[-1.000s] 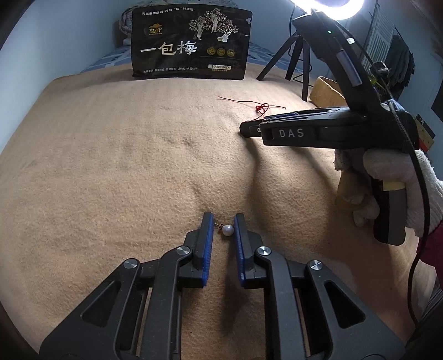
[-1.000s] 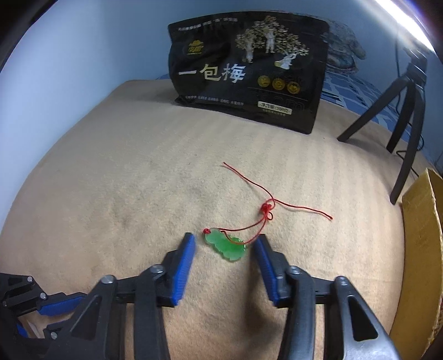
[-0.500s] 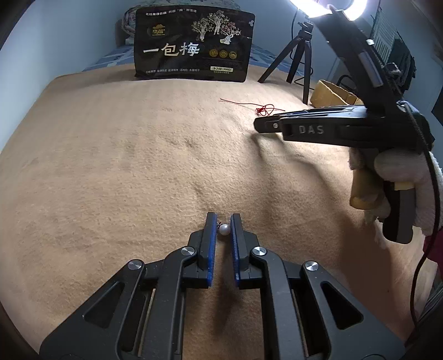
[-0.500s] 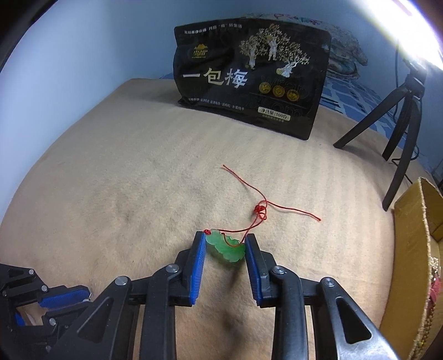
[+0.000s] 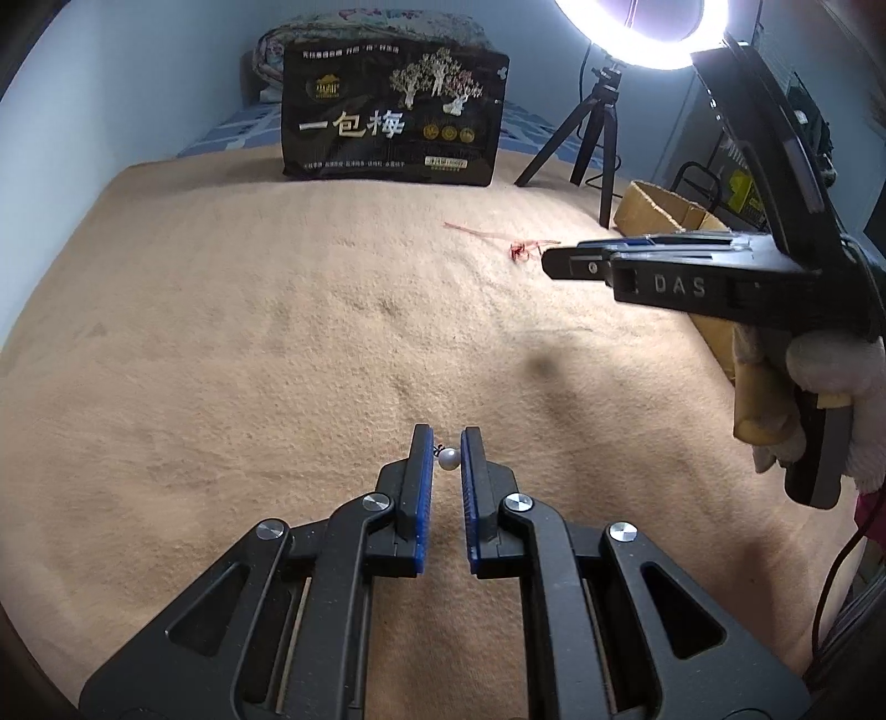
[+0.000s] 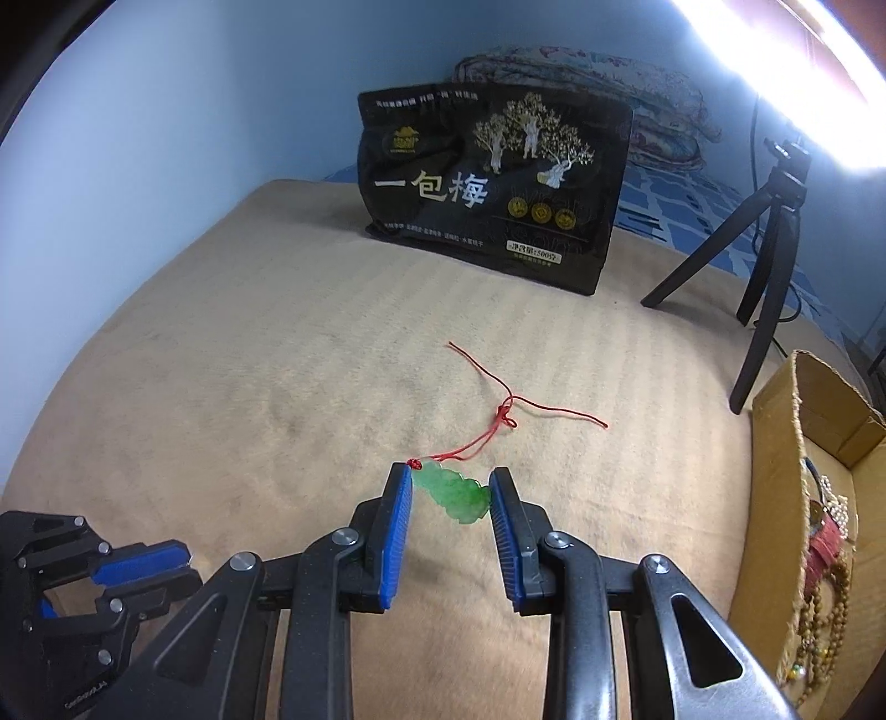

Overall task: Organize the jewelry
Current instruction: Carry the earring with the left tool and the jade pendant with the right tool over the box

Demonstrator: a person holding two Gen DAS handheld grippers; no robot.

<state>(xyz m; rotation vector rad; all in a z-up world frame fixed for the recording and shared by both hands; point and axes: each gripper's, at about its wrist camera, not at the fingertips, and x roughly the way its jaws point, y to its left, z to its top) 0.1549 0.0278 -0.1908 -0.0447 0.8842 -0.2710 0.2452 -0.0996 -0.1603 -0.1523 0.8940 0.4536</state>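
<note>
A small white pearl (image 5: 447, 459) is pinched between the blue pads of the left gripper (image 5: 447, 455), near the tips, above the tan blanket (image 5: 249, 343) of the bed. A green pendant (image 6: 455, 493) is clamped between the pads of the right gripper (image 6: 451, 490), and its red cord (image 6: 501, 412) is trailed away from the tips across the blanket, with a knot partway along and two loose ends spread beyond it. Whether the pendant is lifted off the blanket cannot be told. In the left wrist view the right gripper is seen from the side, held in a white-gloved hand (image 5: 825, 382) well apart from the left gripper, with bare blanket between them. A wide stretch of blanket is left open ahead of both grippers. At its far edge a black snack bag (image 5: 390, 113) is stood upright, with folded bedding behind it. To the right of the bag the legs of a black tripod (image 6: 767, 260) are planted near the blanket's edge, under a lit ring light (image 5: 645, 30). On the right side, just beside the blanket's edge, an open cardboard box (image 6: 775, 421) is set, and beaded strands and a red piece are seen inside it. The left side is bounded by a pale blue wall (image 6: 138, 155).
</note>
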